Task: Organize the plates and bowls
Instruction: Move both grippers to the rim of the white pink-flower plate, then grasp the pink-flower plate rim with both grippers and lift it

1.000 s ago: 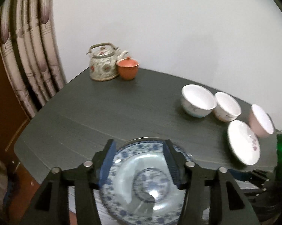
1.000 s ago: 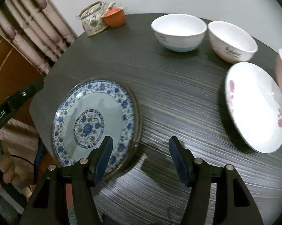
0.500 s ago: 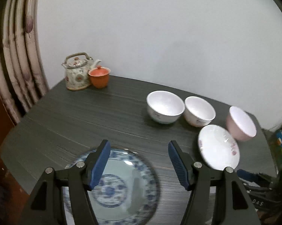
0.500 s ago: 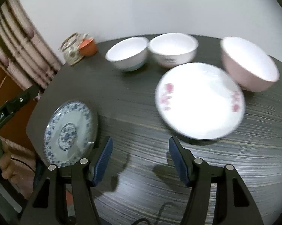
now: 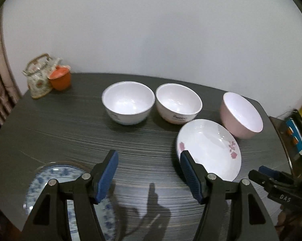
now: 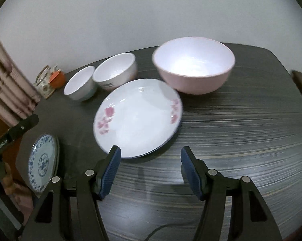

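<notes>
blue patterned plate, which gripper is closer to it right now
Left. The left gripper hangs just beside the blue patterned plate, one finger over its rim. The right gripper is farther off, in front of the pink-flowered plate.

A plain pale wall (image 5: 151, 30) fills the upper frame. Striped pinkish curtains (image 6: 8, 92) hang at far left. The dark wood-grain surface (image 6: 241, 130) spans the lower half.

left gripper (image 5: 147, 173): jaws apart, nothing between pads, tilted down over the table's near edge | right gripper (image 6: 149, 171): jaws apart, empty, tilted down over the table's near edge | person's hand (image 6: 2, 182): partly seen, grasping left gripper's body
</notes>
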Motion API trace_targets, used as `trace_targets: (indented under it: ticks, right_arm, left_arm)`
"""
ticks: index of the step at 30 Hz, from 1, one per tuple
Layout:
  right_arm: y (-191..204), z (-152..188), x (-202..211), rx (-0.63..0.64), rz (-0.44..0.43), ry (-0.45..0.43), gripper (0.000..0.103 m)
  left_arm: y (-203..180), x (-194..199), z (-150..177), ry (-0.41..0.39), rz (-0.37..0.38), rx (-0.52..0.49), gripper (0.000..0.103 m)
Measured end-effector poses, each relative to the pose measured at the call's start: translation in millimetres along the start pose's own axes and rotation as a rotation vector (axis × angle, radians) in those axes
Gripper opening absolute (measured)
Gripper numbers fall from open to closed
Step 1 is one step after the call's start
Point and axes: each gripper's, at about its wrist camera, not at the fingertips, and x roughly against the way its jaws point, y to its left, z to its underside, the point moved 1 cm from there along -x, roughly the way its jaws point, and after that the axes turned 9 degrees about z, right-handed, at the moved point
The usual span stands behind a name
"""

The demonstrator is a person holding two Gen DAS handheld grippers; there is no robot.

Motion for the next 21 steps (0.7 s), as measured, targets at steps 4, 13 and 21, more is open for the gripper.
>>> trace_targets:
  ticks: [4, 13, 21]
  right_arm:
    - [-11, -8, -13, -0.003, -0.007, 0.004, 0.056]
    - [-24, -24, -47, -0.024, -0.043, 0.047, 0.044]
    - [-33, -32, -70, -0.059, -0.101, 0.092, 0.036]
  left_arm:
    - [-5, -26, -6, 0.042, 0.026, 0.014, 0.065]
    - [-6, -82, -10, 0.168, 0.062, 0.080, 0.065]
    - [-2, -118, -10, 0.263, 0.101, 0.151, 0.065]
